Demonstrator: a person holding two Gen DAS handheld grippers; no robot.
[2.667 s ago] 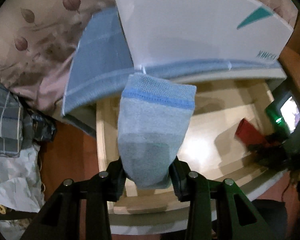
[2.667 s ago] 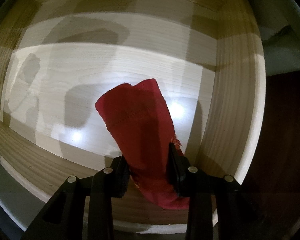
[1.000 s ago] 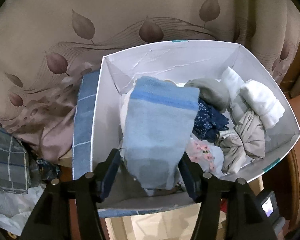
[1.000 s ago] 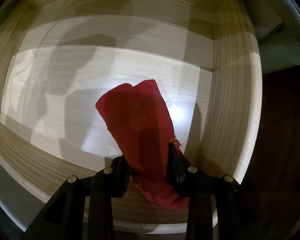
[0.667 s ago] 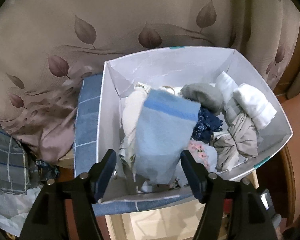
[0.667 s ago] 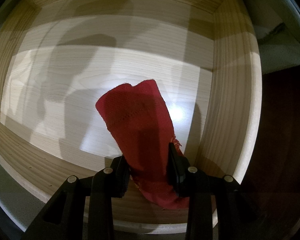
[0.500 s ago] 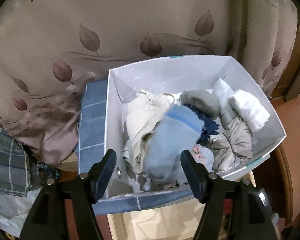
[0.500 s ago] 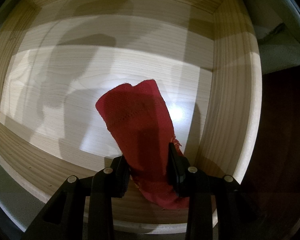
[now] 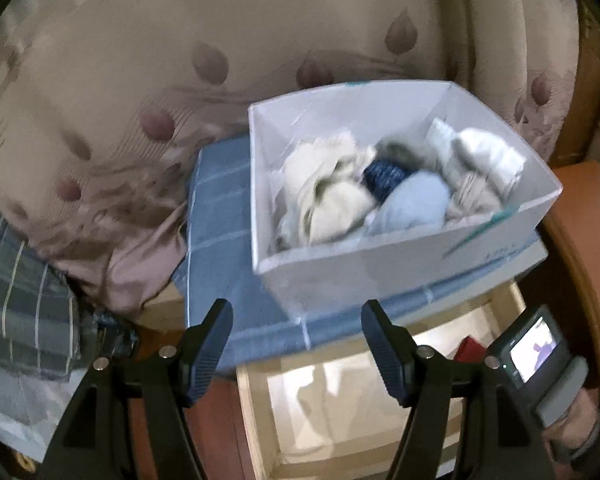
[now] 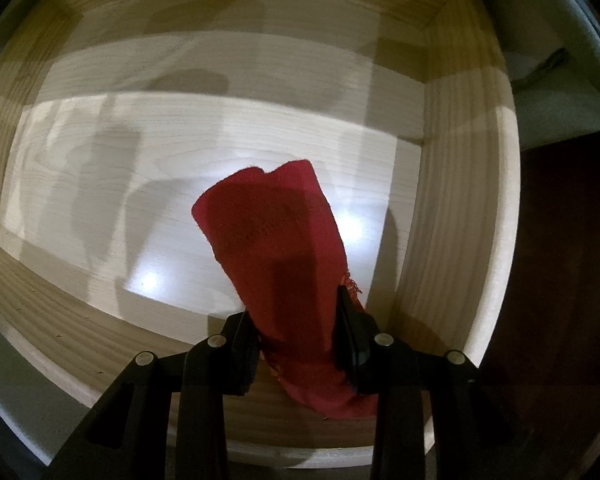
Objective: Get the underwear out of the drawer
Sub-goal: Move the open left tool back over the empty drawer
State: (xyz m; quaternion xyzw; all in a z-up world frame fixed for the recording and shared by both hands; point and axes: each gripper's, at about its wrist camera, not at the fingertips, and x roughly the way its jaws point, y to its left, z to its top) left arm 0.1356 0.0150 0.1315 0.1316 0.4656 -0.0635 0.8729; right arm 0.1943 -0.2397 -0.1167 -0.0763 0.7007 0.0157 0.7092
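1. left wrist view: the left gripper (image 9: 296,344) stands with its jaws spread wide and nothing between them; they have just been opening. its two ribbed fingers (image 9: 210,346) frame a blue checked cloth (image 9: 220,216) that lies directly ahead.
2. left wrist view: ahead of the gripper and a little to its right sits a white box (image 9: 380,264) on that cloth. in the box lies a light blue underwear roll (image 9: 414,202), near the front wall, clear of the fingers. around it are cream, white, beige and dark blue garments (image 9: 332,184), blurred.
3. left wrist view: behind the box hangs a beige leaf-print fabric (image 9: 220,40). to the gripper's left lies a grey plaid cloth (image 9: 16,280).
4. left wrist view: below and to the right of the gripper the wooden drawer (image 9: 256,412) is pulled out. over it, at the far right, the right gripper's body with a small lit screen (image 9: 534,350) is held in a hand (image 9: 572,424); a bit of red (image 9: 470,350) shows beside it.
5. right wrist view: the right gripper (image 10: 296,320) is closed on a piece of red underwear (image 10: 276,248), which is clamped between both pads and extends forward past the fingertips.
6. right wrist view: the gripper is over the drawer's pale floor (image 10: 140,160), near the wall (image 10: 452,216) on its right.
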